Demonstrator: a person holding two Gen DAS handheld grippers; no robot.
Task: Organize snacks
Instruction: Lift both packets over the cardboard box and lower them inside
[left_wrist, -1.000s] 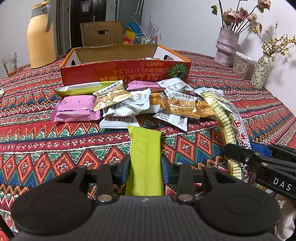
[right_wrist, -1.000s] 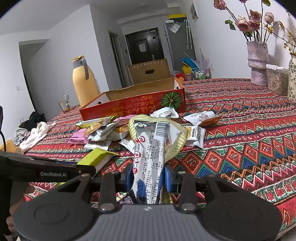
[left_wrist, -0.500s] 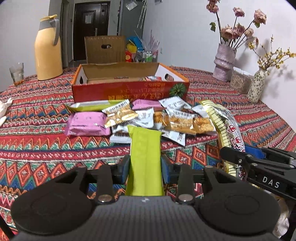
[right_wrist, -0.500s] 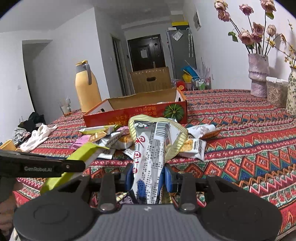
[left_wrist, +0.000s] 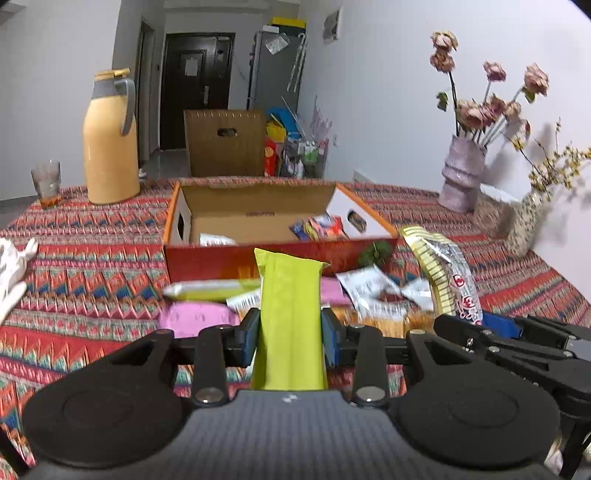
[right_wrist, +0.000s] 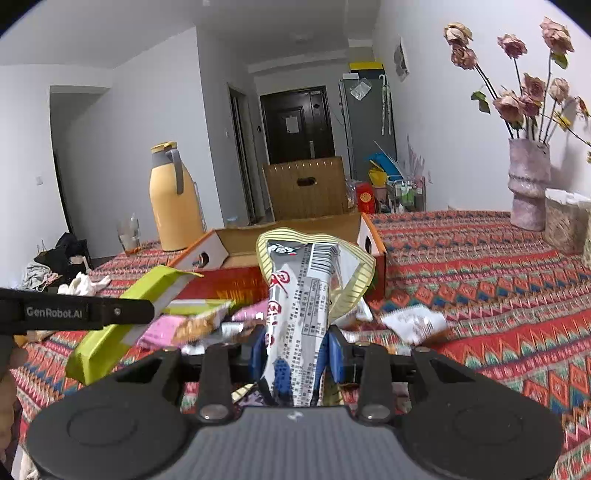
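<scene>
My left claw (left_wrist: 291, 332) clamps a lime-green snack bar (left_wrist: 290, 317), my right claw (right_wrist: 295, 349) a silver packet (right_wrist: 303, 310), above the snack-strewn surface (left_wrist: 92, 280) before the open red box (left_wrist: 221, 258).

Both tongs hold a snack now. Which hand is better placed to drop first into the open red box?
Probably left: the left tongs with the green packet face the red box centrally; the right tongs with the silver packet face its right end.

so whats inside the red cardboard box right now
The red cardboard box holds a few colourful snack packets at its right end and a white packet at the left. Its front wall hides the nearest floor.
</scene>
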